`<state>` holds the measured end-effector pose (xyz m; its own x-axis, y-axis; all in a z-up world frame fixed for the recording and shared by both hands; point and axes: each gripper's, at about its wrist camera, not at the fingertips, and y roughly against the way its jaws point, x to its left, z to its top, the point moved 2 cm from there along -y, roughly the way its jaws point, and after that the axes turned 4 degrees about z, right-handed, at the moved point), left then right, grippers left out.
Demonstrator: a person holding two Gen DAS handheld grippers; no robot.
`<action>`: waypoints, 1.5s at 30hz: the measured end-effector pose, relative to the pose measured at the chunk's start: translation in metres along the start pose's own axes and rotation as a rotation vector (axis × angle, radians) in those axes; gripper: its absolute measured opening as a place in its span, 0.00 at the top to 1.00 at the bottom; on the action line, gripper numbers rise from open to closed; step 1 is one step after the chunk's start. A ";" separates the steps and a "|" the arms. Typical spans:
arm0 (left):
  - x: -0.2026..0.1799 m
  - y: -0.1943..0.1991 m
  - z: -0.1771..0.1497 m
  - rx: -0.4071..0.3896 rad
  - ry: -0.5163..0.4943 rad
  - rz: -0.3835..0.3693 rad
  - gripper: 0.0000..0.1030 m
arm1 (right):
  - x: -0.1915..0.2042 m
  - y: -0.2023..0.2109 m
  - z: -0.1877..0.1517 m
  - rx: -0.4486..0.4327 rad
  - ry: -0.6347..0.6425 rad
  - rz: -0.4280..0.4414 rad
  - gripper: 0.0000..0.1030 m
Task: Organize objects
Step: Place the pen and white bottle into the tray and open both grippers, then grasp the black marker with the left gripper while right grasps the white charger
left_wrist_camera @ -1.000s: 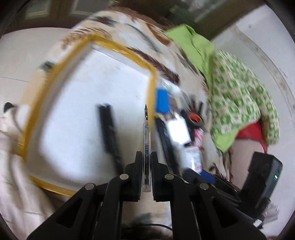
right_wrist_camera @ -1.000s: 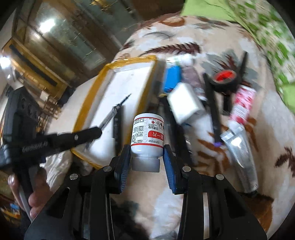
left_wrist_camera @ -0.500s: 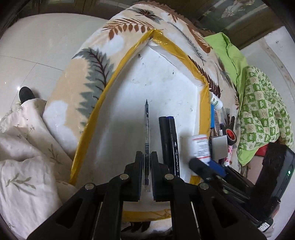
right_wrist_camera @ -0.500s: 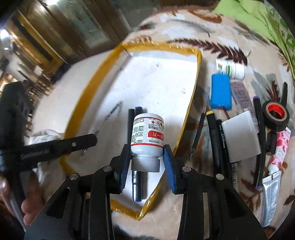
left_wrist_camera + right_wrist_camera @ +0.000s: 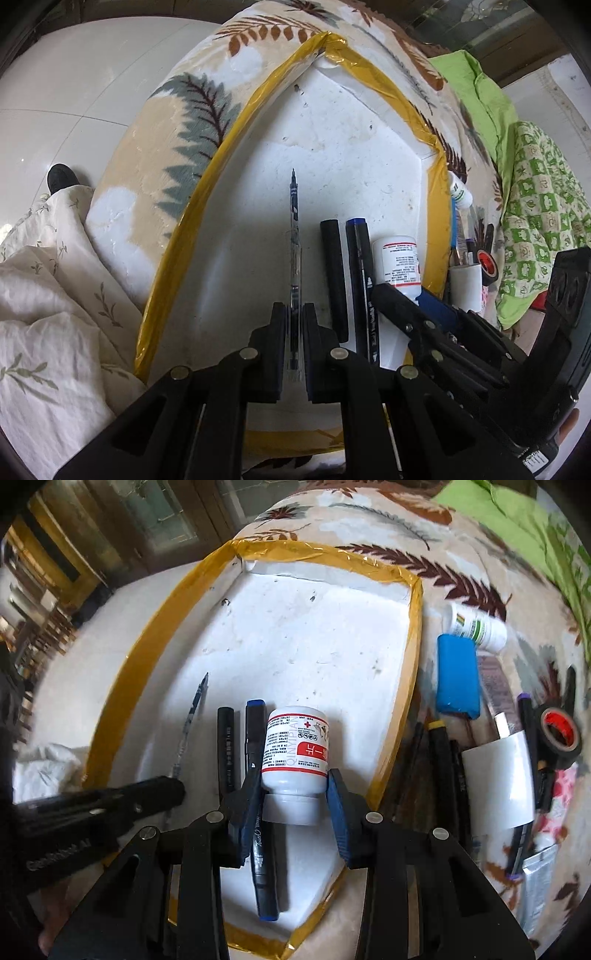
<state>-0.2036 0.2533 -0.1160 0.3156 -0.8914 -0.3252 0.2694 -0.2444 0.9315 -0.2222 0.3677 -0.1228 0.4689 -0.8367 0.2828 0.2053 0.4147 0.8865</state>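
A white foam tray [image 5: 351, 155] [image 5: 314, 627] with yellow tape on its rim lies on a leaf-patterned cloth. My left gripper [image 5: 294, 325] is shut on a clear ballpoint pen [image 5: 294, 236], held low over the tray floor, tip pointing away. My right gripper [image 5: 295, 794] is shut on a white medicine bottle [image 5: 295, 746] with a red label, cap toward me, over the tray's right part. The bottle [image 5: 397, 264] and right gripper show beside the left one. A black marker [image 5: 334, 273] [image 5: 226, 749] and a blue-capped marker [image 5: 364, 288] [image 5: 258, 805] lie side by side in the tray.
Right of the tray on the cloth lie a blue block [image 5: 458, 675], a second white bottle [image 5: 476, 627], several dark pens [image 5: 439, 768], a white adapter [image 5: 498, 782], a roll of black tape [image 5: 559, 734] and a metal tube [image 5: 537, 890]. A white floral sheet [image 5: 48, 314] lies left.
Both grippers have moved from the cluttered cloth to over the tray and sunk lower, still gripping pen and bottle. The right gripper now hangs just right of the two markers.
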 end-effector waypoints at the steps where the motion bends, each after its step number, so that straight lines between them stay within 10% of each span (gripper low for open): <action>1: 0.001 -0.001 0.000 0.004 0.007 0.001 0.93 | 0.000 0.000 -0.001 0.002 0.007 0.012 0.65; 14: 0.008 0.005 0.002 -0.007 0.059 -0.096 0.90 | -0.012 0.026 -0.004 -0.045 0.009 0.095 0.65; 18: 0.006 0.011 0.002 -0.027 0.056 -0.140 0.77 | -0.031 0.060 -0.007 -0.123 -0.037 0.225 0.63; 30: -0.063 0.056 -0.015 -0.203 -0.095 -0.163 0.43 | -0.121 0.108 -0.069 -0.175 -0.146 0.221 0.51; 34: -0.113 0.031 -0.021 -0.113 -0.107 -0.246 0.43 | -0.122 0.100 -0.078 -0.152 -0.133 0.208 0.62; 45: -0.120 0.018 -0.047 -0.168 -0.252 -0.136 0.42 | -0.133 0.080 -0.063 -0.147 -0.162 0.122 0.79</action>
<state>-0.1936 0.3737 -0.0682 0.0369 -0.9264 -0.3748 0.4469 -0.3201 0.8353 -0.2140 0.5347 -0.1120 0.3570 -0.8185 0.4502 0.2837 0.5542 0.7825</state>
